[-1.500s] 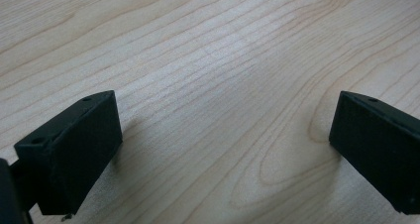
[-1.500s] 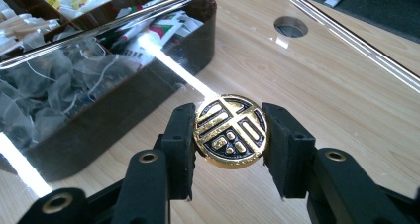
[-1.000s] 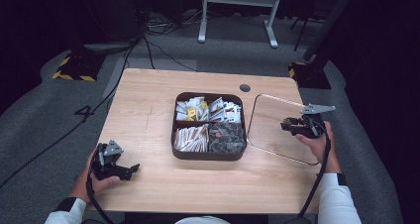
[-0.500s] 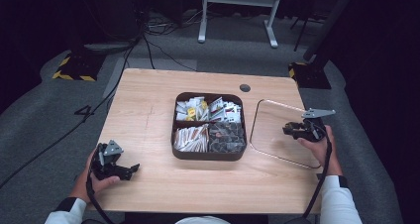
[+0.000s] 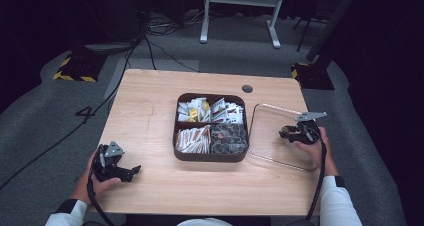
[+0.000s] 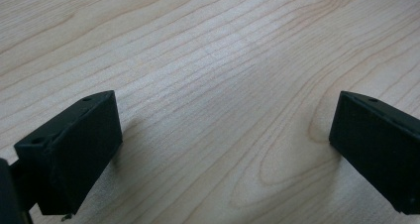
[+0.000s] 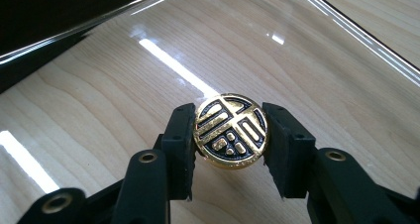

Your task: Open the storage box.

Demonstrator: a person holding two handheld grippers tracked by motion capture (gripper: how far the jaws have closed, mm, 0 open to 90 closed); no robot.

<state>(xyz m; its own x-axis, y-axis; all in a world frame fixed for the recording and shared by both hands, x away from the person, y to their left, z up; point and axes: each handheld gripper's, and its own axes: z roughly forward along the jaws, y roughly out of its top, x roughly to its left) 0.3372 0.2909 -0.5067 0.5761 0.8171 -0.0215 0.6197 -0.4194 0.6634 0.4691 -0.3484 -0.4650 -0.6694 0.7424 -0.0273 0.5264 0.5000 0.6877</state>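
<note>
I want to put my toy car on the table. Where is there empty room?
The bare wood left of the brown box is widest, from the far edge down to the left gripper. A strip along the near edge is free too. The right side is crowded: the clear lid lies there, with the right gripper holding its gold knob.

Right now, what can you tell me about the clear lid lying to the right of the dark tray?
The clear, glossy rounded-square lid looks like plastic or glass, with a raised rim that catches bright light streaks. It lies flat on the light wooden table, its left edge beside the dark four-compartment tray. A round gold-and-black knob stands at its middle, and the right gripper is closed on that knob.
</note>
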